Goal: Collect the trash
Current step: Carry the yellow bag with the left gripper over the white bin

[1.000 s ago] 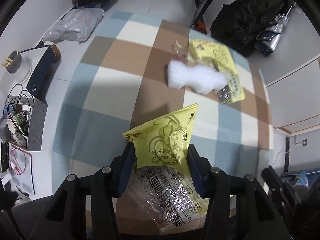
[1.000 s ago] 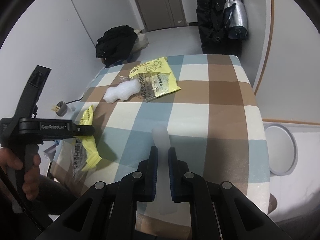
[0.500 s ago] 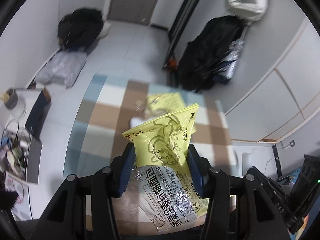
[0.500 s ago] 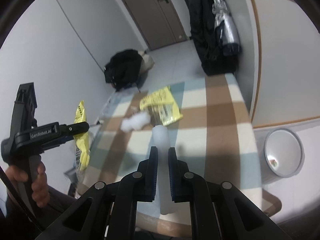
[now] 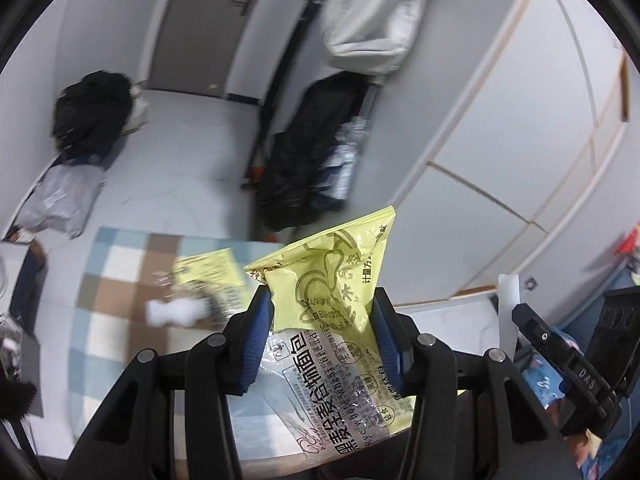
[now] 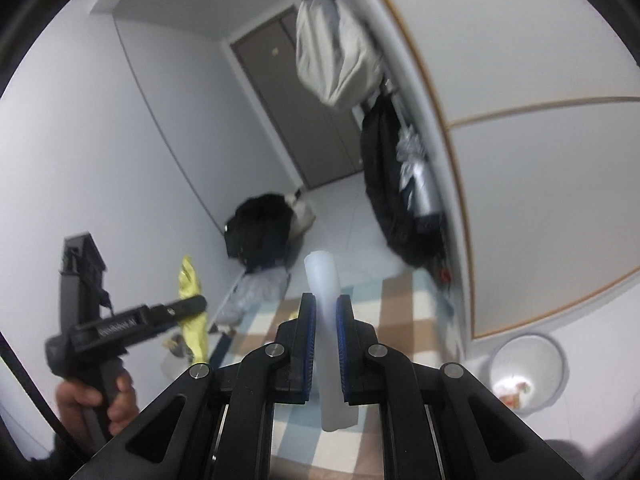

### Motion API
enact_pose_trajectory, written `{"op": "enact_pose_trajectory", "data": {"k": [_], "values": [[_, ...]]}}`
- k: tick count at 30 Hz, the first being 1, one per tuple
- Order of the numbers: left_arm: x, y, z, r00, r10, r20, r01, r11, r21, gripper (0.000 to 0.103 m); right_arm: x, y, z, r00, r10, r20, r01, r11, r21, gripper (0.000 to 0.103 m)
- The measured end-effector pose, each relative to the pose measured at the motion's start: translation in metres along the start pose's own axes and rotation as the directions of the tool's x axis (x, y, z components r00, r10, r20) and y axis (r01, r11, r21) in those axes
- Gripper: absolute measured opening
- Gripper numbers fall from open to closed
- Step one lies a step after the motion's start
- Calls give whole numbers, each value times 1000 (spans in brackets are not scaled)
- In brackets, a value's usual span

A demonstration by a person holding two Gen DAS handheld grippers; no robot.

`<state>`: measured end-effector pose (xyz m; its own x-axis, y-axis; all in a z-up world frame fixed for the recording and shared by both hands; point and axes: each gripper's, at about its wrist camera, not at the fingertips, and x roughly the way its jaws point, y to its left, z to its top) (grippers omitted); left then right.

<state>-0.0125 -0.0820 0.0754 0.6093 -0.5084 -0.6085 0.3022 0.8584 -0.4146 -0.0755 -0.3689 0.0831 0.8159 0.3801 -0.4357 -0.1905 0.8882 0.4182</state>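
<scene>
My left gripper [image 5: 322,304] holds a yellow and clear bread wrapper [image 5: 332,272] up above the checked table [image 5: 116,280]; its jaws are closing on the wrapper. From the right wrist view, the same left gripper [image 6: 198,304] and wrapper [image 6: 190,280] show in a person's hand. My right gripper [image 6: 326,304] is shut on a white foam strip [image 6: 322,272], which also shows at the right of the left wrist view [image 5: 507,292]. A second yellow wrapper [image 5: 208,272] and a white foam lump [image 5: 172,312] lie on the table.
A white bin [image 6: 528,372] with some scraps inside stands on the floor right of the table [image 6: 400,304]. Black bags [image 5: 92,116] and a grey plastic bag [image 5: 60,200] lie on the floor. Dark clothes [image 5: 312,160] hang by the wardrobe.
Both grippers have risen well above the table with their items still held. Both views have tipped up from the tabletop toward the room, and the bin now sits lower right.
</scene>
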Motion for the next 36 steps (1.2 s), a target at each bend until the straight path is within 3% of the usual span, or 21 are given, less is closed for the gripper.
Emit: {"op": "enact_pose_trajectory", "data": {"k": [3,5,9,13,21,28,31,36], "values": [[9,-26,5,999,-52,-8,53,998,37,43,-25,-13,15,999,-7,35,6,1000,22,9],[19,-45,9,996,-90,-22,91,994,62,29,-42,-24,23,998,-24,60,22,999,37,9],[49,-76,11,984,-164,-74,170,982,85,29,-68,-48,30,993,-68,92,62,996,65,9],[88,-92,9,971,-195,-138,205,976,67,29,-80,-78,26,987,-134,88,126,988,90,9],[160,-124,2,948,-184,-259,219,969,112,29,-69,-155,2,977,-209,34,196,954,227,9],[226,-147,-14,904,-169,-393,234,964,122,29,-43,-223,-15,968,-251,-24,245,917,315,9],[250,-152,-24,891,-135,-433,219,965,148,29,-21,-256,-28,966,-248,-67,255,896,364,9],[304,-150,-44,852,-75,-518,182,970,158,29,17,-302,-54,967,-223,-121,254,858,446,9]]}}
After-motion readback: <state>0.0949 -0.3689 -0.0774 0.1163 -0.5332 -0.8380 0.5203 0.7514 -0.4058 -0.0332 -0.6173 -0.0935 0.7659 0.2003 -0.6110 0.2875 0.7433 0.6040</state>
